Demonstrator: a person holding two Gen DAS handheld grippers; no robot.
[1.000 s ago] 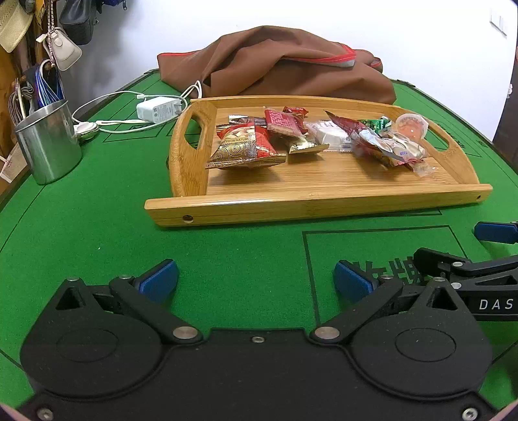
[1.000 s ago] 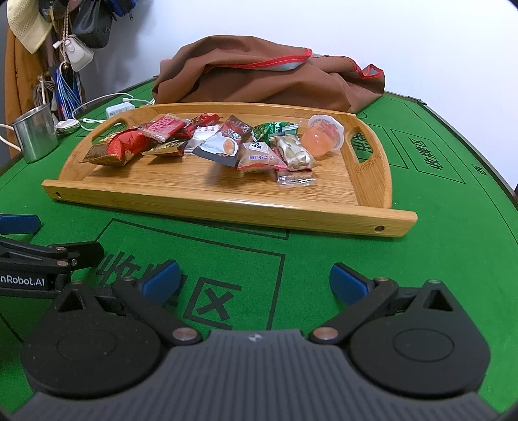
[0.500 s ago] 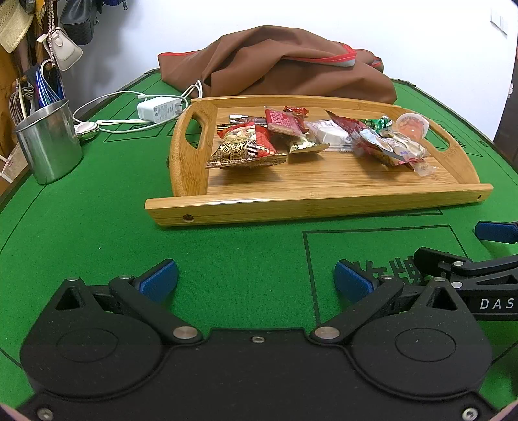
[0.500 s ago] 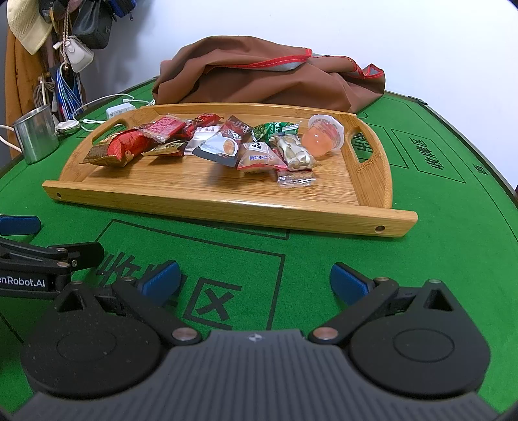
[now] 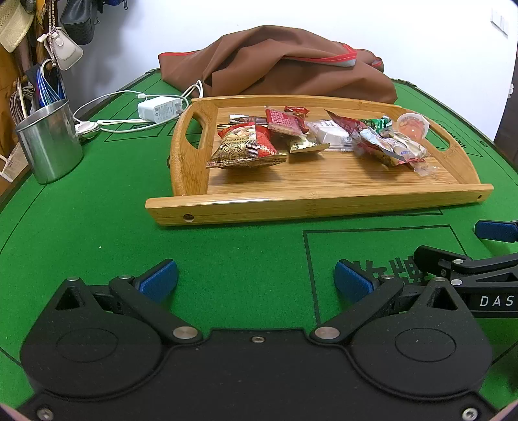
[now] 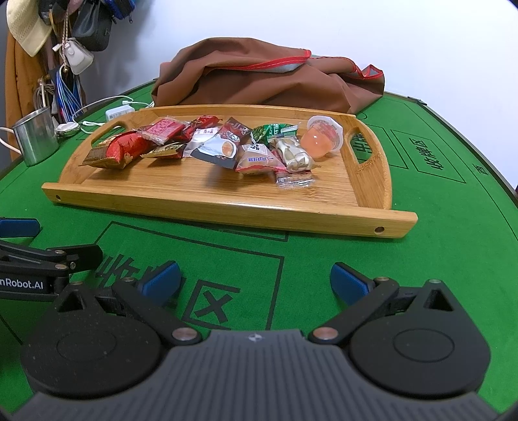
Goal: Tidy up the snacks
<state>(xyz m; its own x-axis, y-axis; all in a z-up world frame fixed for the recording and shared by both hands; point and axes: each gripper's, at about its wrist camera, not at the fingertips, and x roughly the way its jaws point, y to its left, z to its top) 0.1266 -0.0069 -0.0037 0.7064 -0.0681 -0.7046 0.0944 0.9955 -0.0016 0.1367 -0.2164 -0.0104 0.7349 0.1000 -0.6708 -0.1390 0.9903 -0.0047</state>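
A bamboo tray [image 5: 323, 204] sits on the green table and also shows in the right wrist view [image 6: 226, 207]. It holds several snack packets: a red and gold nut bag [image 5: 246, 149], a white wrapped sweet [image 5: 330, 132], a pink jelly cup [image 6: 322, 137], a white packet [image 6: 257, 158]. My left gripper [image 5: 255, 280] is open and empty, low over the felt in front of the tray. My right gripper [image 6: 254, 280] is open and empty, beside it to the right.
A steel cup [image 5: 48, 142] stands at the left. A white charger with cables [image 5: 160, 110] lies behind it. A brown cloth bag [image 5: 281, 64] lies behind the tray. Bags and a hat [image 6: 22, 26] hang at the far left.
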